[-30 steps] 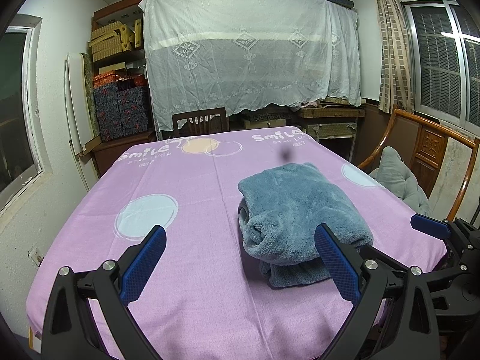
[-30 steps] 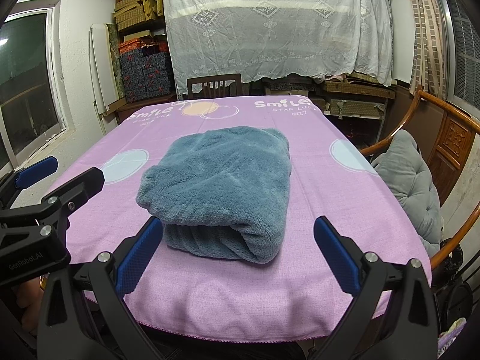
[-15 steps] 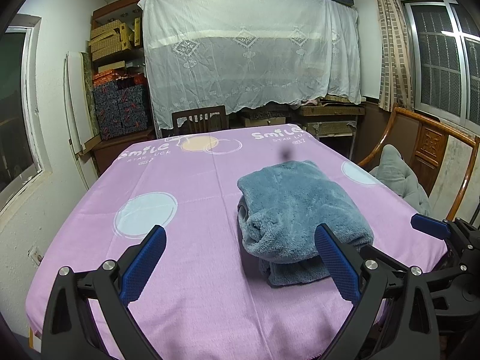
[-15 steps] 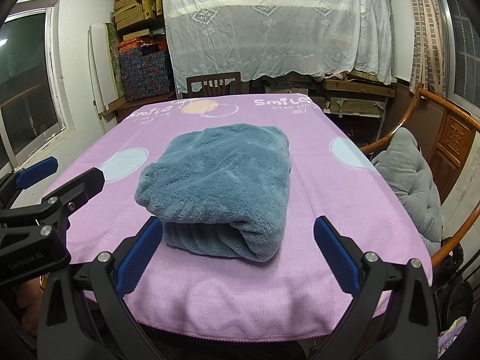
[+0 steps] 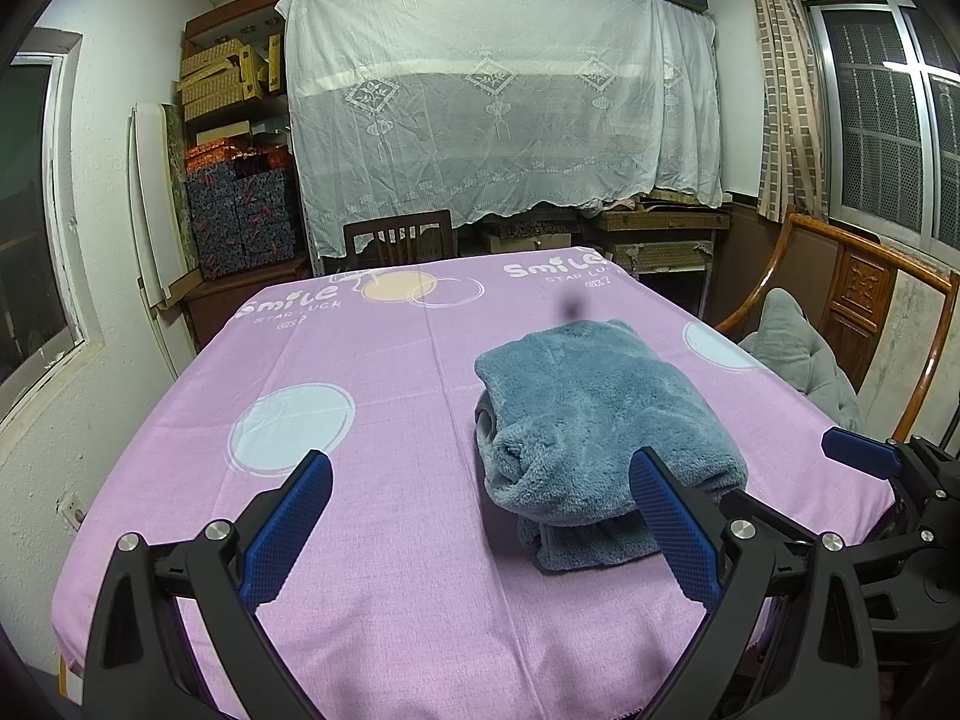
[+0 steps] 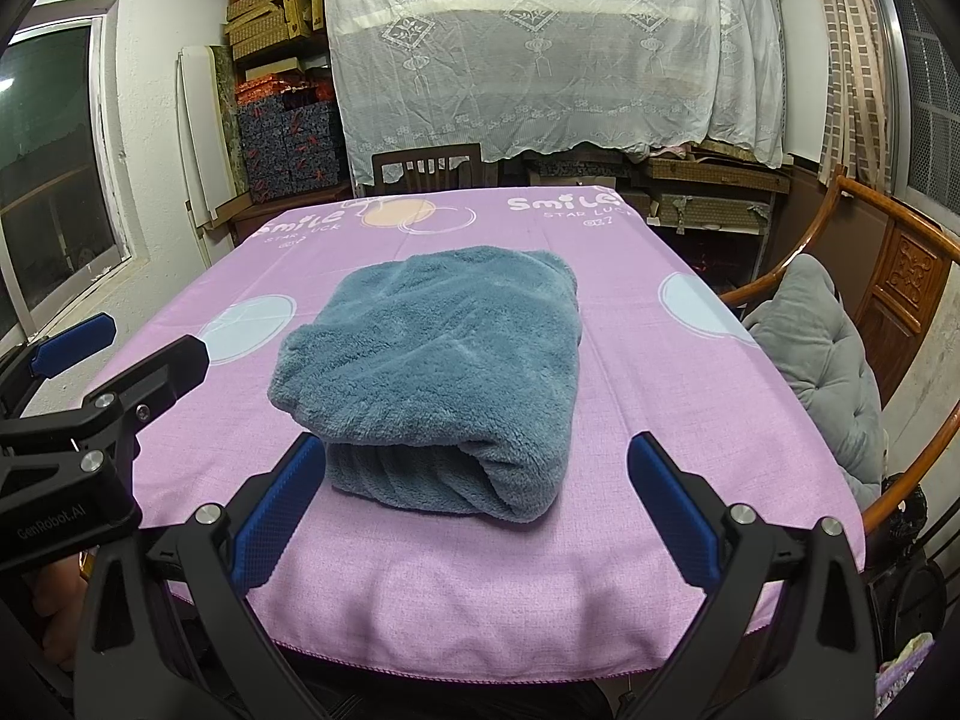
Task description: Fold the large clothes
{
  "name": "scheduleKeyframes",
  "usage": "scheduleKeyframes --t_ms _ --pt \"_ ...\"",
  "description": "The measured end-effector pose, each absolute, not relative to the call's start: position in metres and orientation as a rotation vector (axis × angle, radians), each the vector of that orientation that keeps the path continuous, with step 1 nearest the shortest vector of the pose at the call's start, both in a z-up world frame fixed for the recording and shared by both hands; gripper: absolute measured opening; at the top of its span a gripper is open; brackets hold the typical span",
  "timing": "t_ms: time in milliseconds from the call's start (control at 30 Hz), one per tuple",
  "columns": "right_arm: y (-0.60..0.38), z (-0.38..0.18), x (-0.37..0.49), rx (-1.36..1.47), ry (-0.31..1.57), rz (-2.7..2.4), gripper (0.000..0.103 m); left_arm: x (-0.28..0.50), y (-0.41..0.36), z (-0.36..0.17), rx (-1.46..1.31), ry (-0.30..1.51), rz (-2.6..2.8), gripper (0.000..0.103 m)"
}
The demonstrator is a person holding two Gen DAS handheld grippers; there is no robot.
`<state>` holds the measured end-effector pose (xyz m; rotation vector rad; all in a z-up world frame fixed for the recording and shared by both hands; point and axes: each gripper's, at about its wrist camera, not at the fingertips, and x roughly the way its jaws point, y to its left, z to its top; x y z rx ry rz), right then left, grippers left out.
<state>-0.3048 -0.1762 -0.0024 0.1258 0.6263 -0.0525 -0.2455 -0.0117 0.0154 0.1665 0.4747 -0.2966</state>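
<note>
Lilac cloth [image 5: 390, 450], woven and printed with pale circles and "Smile", covers the desk under my left gripper [image 5: 480, 528]; its blue ribbed fingers [image 5: 288, 531] are spread wide, grasping nothing. Fluffy blue-grey fleece garment [image 5: 600, 420], folded into a thick bundle, lies near the desk's right front edge. White lace sheet [image 5: 498, 120] drapes the far shelving.

From my right gripper [image 6: 474, 510], likewise spread and empty, the bundle [image 6: 444, 348] sits straight ahead, its rolled edge facing me. A grey cushion [image 6: 822, 360] rests on the wooden armchair [image 6: 900, 264] beside the desk.

Fluffy fleece garment [image 6: 444, 354] lies on matt woven tablecloth [image 6: 456, 588].
</note>
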Motion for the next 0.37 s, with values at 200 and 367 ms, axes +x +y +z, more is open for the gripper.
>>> scheduleKeyframes --t_ms 200,367 --pt "-0.1774 -0.0033 -0.3054 0.126 0.626 -0.053 0.098 -0.2439 -0.0106 0.0121 0.162 0.481 -0.298 0.099" --pt "-0.1781 -0.0046 -0.3055 0.128 0.627 -0.051 0.098 -0.2443 -0.0107 0.0102 0.160 0.482 -0.298 0.100"
